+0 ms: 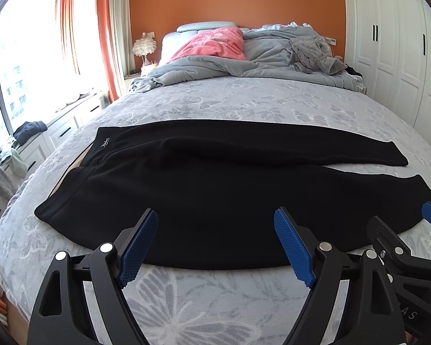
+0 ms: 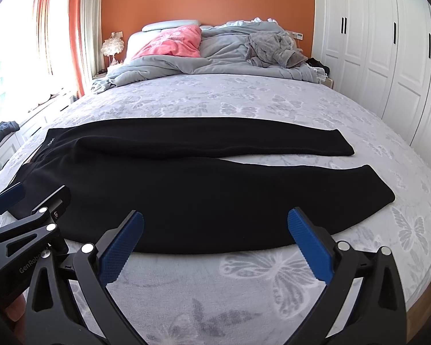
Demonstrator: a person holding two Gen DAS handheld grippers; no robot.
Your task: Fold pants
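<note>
The small white logo (image 1: pixel 105 142) on the pants' (image 1: pixel 215 189) waistband is too small to read.

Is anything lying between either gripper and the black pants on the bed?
Nothing visible. The left gripper and right gripper both hang open at the near edge of the black pants, with only bare bedspread below them. The rumpled duvet and pink pillow lie well beyond the pants.

We look from two low viewpoints at the foot of the bed (image 1: pixel 244 97), both facing its headboard and the orange wall (image 2: pixel 209 3). Our left wrist view sits close over the near edge of the black pants (image 1: pixel 204 189), our right wrist view just beside it. Both share the pants, bedding and wardrobe (image 2: pixel 373 43), and each catches the other gripper at its edge.
</note>
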